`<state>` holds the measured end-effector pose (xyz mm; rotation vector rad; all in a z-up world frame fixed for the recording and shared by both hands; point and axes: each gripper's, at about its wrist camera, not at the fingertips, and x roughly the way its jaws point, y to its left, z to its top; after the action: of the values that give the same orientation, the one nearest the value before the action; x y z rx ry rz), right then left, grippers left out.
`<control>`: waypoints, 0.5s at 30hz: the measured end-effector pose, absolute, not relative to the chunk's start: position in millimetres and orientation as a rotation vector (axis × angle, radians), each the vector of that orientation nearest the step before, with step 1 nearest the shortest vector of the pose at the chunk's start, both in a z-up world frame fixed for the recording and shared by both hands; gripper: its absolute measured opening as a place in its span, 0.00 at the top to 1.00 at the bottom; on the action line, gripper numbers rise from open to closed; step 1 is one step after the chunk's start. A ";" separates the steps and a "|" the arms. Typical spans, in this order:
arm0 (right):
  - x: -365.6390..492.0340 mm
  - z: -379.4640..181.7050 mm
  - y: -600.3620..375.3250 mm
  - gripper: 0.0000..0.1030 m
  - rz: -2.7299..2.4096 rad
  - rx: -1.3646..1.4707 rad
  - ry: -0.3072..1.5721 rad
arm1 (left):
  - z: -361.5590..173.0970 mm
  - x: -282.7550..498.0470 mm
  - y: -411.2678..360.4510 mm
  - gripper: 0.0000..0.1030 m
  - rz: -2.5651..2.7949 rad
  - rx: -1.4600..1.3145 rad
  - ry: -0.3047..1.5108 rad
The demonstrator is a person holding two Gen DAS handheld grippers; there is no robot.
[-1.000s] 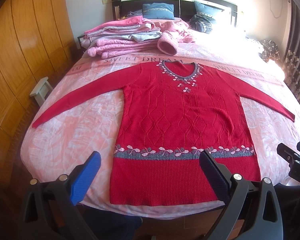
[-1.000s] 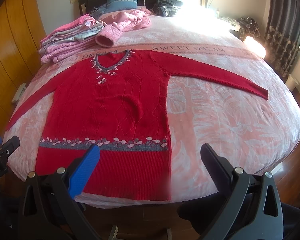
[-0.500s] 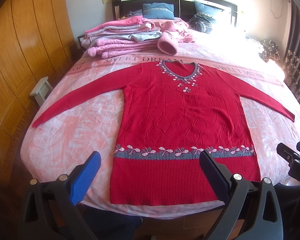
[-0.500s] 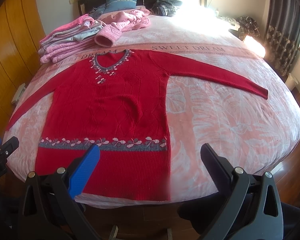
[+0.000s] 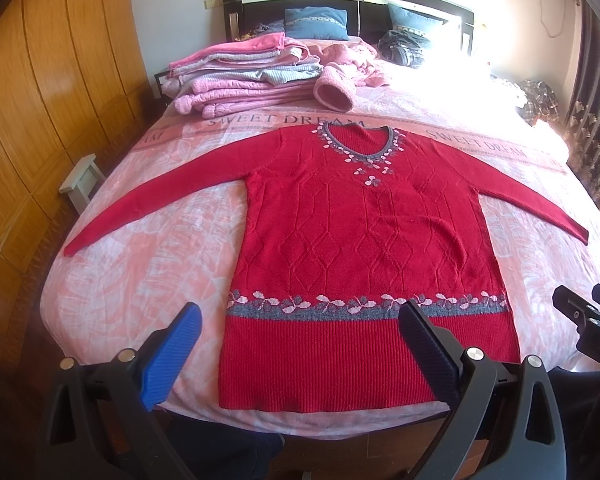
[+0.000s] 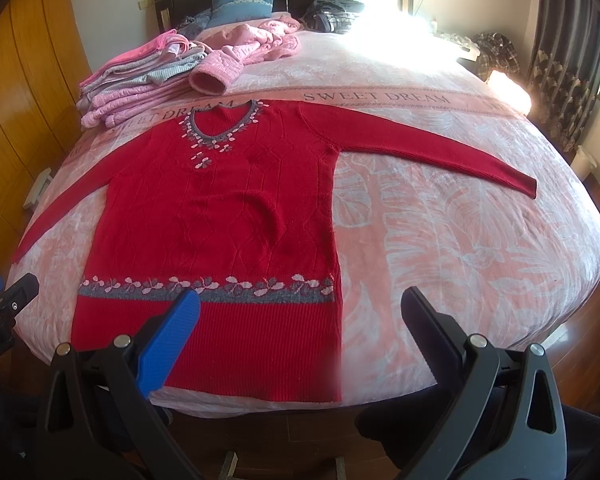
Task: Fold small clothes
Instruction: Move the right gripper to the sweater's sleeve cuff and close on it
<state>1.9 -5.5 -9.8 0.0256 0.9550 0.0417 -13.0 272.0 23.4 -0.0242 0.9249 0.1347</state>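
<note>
A red knitted sweater (image 5: 364, 236) (image 6: 220, 216) lies flat and face up on the pink bedspread (image 5: 140, 264) (image 6: 460, 232), both sleeves spread out sideways, hem toward me. A grey band with pink flowers runs across its lower part. My left gripper (image 5: 300, 316) hovers open above the hem at the foot of the bed, holding nothing. My right gripper (image 6: 300, 300) is open too, above the sweater's right hem corner and the bare bedspread beside it. Each gripper shows at the edge of the other's view.
A stack of folded pink and grey clothes (image 5: 240, 76) (image 6: 140, 80) sits at the far left of the bed, with a loose pink garment (image 5: 348, 68) behind the collar. Blue pillows (image 5: 316, 22) lean on the dark headboard. Wooden wardrobe (image 5: 40, 100) on the left, curtains (image 6: 564, 60) on the right.
</note>
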 end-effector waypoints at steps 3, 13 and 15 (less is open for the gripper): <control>2.8 -8.7 -5.8 0.03 0.046 0.031 0.956 | 24.1 -12.0 272.2 0.04 0.127 -0.037 0.923; 43.2 -0.1 -28.8 0.03 0.063 0.097 0.993 | 8.7 26.0 270.2 0.04 0.081 -0.050 0.973; 57.8 3.6 -45.3 0.03 0.013 0.115 0.990 | 3.4 37.5 271.9 0.04 0.108 -0.036 0.986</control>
<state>57.8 -45.3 3.6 0.1147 0.9901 0.0129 37.5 271.9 3.4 -0.0359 0.9855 0.1082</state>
